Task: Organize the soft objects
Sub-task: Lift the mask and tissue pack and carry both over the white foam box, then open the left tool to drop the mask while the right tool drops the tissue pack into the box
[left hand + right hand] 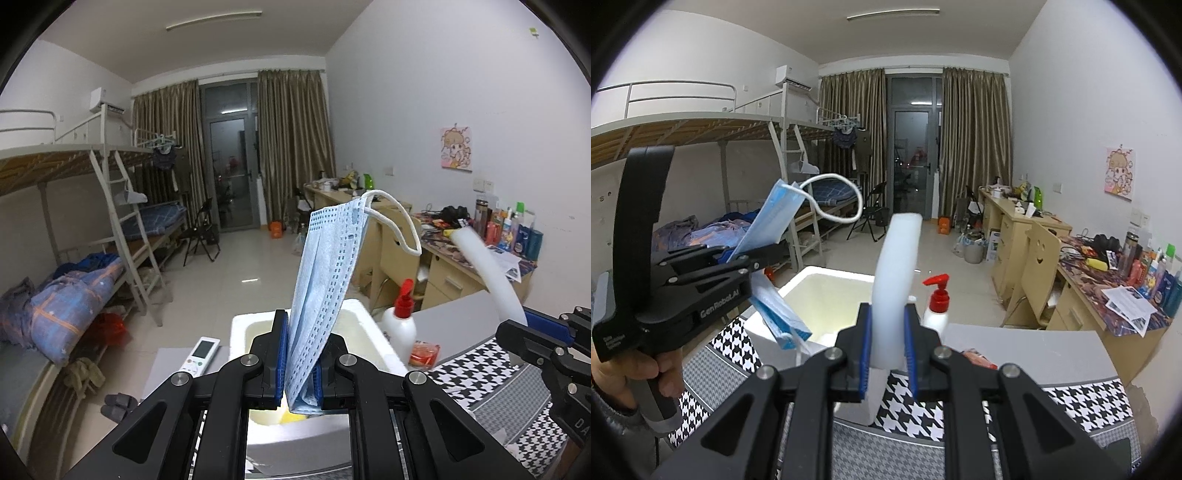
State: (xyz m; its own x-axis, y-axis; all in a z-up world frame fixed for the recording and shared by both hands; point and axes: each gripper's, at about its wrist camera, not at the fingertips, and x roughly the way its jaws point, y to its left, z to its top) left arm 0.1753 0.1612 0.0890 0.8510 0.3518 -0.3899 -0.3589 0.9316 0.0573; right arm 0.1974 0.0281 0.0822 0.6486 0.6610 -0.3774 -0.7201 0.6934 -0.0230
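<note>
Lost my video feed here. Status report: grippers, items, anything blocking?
Left gripper shut on blue face mask. Right gripper shut on white foam strip. White foam box ahead, open. Red-capped bottle beside it, not blocking.

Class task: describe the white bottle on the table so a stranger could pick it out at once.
Find the white foam box at the table's far edge. The white bottle stands upright just right of it. Its bright red pump top sets it apart from the flat red packet lying beside it.
</note>
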